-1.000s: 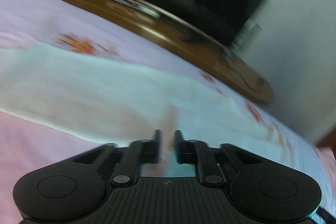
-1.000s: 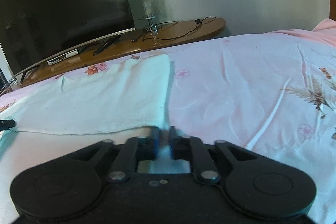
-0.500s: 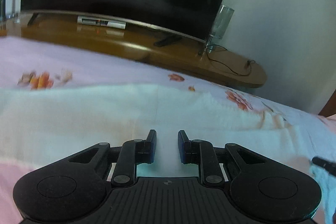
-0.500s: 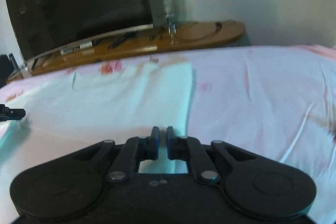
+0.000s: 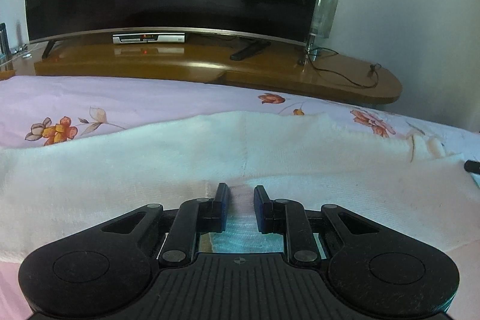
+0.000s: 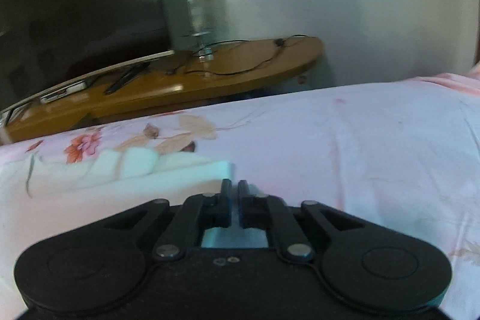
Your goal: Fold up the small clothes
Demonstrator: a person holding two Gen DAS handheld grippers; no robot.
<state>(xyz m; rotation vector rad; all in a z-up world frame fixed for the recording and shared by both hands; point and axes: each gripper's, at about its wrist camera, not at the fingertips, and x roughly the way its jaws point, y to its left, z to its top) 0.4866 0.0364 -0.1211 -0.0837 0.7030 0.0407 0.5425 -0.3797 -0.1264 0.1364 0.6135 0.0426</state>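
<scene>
While no containers show, white garment [image 5: 270, 149] lies on bedsheet [image 5: 120, 95].

Left tool [image 5: 239, 190] angles down toward the bed, jaws parted with a clear gap, a layer of white cloth lying between the fingers, though a grip can't be confirmed. Right tool [image 6: 234, 185] also tips down toward the bed, its jaws just closing to a sliver, pale cloth in the slit.
</scene>
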